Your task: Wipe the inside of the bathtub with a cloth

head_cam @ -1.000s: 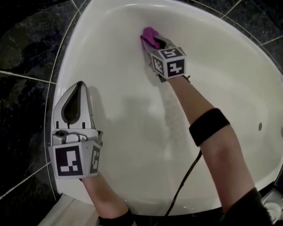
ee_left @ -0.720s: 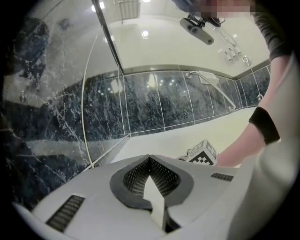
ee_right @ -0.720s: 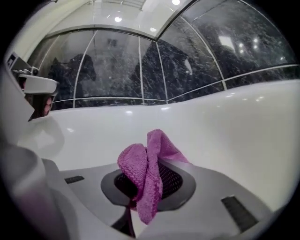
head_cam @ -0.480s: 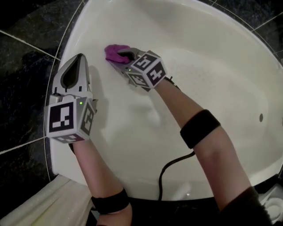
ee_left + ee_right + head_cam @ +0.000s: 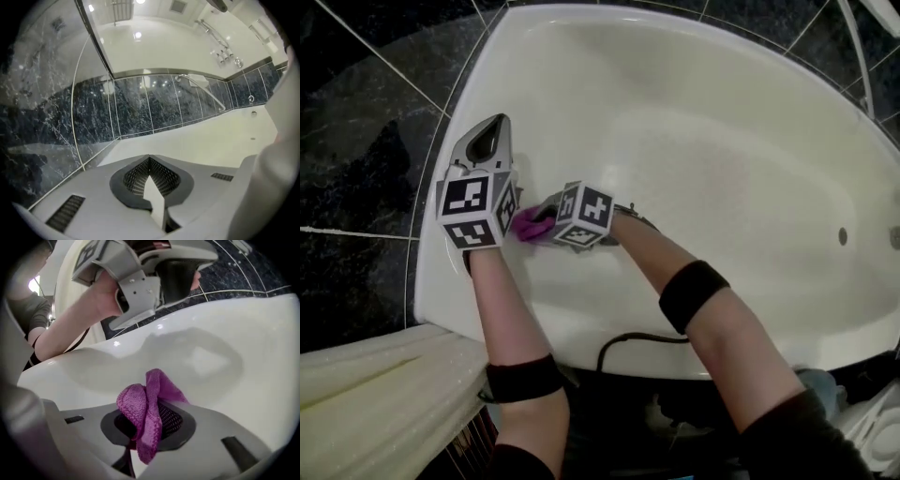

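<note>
Here, my right gripper (image 5: 546, 217) clamps a bunched purple cloth (image 5: 525, 226) at the left inner wall of the white bathtub (image 5: 703, 141), just below its rim. My left gripper (image 5: 495, 131), jaws pressed together on nothing, sits just beside it over that rim, bordered by dark marbled tiles (image 5: 366, 141).

Your left gripper (image 5: 491, 141) points away from you, jaws pressed together with nothing between them; your right gripper (image 5: 539, 220) angles left, just beside it, jaws clamped on a purple cloth (image 5: 146, 405); both forearms (image 5: 502, 309) reach forward.
</note>
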Demonstrator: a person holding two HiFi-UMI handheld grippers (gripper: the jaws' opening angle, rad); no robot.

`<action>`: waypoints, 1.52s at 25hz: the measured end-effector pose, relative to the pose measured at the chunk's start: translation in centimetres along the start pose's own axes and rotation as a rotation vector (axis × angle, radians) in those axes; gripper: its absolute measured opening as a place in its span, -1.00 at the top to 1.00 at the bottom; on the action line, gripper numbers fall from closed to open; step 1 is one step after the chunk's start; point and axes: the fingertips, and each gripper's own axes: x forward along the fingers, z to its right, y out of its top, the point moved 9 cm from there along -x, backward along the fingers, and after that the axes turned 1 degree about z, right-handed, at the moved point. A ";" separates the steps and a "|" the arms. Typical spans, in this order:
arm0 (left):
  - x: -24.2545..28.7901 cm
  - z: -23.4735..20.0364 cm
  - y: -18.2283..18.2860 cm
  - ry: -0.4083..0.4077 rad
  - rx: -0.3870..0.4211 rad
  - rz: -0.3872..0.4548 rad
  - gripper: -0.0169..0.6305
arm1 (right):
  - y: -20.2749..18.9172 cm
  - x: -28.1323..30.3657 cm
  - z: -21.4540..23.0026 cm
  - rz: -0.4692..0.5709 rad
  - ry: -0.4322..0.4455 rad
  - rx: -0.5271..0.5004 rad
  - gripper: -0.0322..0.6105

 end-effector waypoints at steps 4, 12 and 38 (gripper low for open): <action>-3.0 1.8 1.0 -0.009 0.024 -0.028 0.95 | -1.4 -0.2 -1.6 0.014 0.013 0.059 0.62; -6.4 2.0 1.1 0.017 0.024 -0.077 0.95 | -2.1 -0.9 -5.6 -0.044 0.150 0.022 0.62; 1.6 2.3 2.6 -0.020 0.100 0.010 0.95 | -5.0 -23.1 6.3 0.468 -0.601 0.253 0.62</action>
